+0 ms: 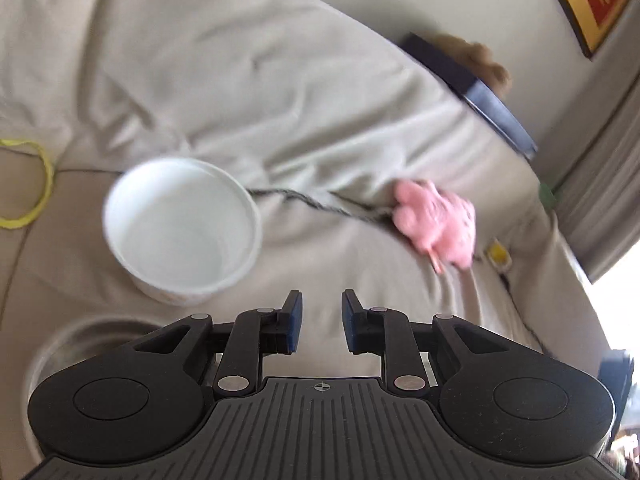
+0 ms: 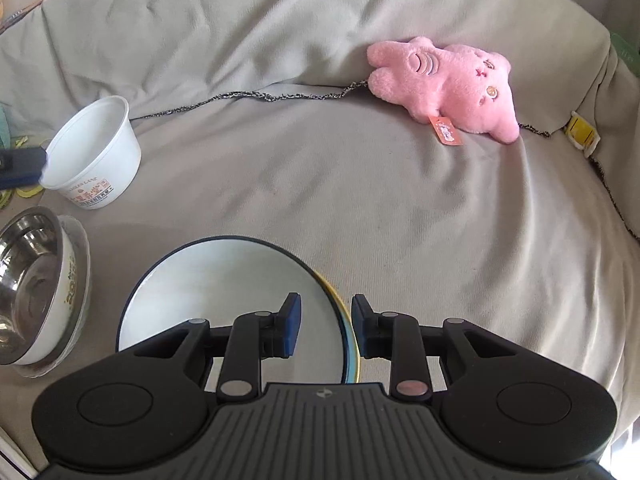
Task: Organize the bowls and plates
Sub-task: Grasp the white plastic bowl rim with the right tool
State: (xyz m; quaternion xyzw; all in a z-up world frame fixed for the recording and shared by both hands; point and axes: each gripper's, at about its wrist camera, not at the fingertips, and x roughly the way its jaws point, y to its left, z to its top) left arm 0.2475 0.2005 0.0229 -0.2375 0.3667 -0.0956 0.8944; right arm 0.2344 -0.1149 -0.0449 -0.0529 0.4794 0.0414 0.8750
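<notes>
While both grippers, left [image 1: 321, 322] and right [image 2: 326, 326], stood with jaws apart and empty, the white plate [image 2: 224, 292] lay under the right gripper, right of the steel bowl [image 2: 30, 276], with the white cup [image 2: 94, 152] beyond it.

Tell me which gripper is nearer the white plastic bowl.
Left. The left gripper hangs just beside the white plastic bowl, jaws open. The right gripper is farther off, straddling the edge of the stacked plates.

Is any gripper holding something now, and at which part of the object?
Nothing is held. The left gripper is open above the cloth, beside the white bowl. The right gripper is open around the plate rim, not closed.
</notes>
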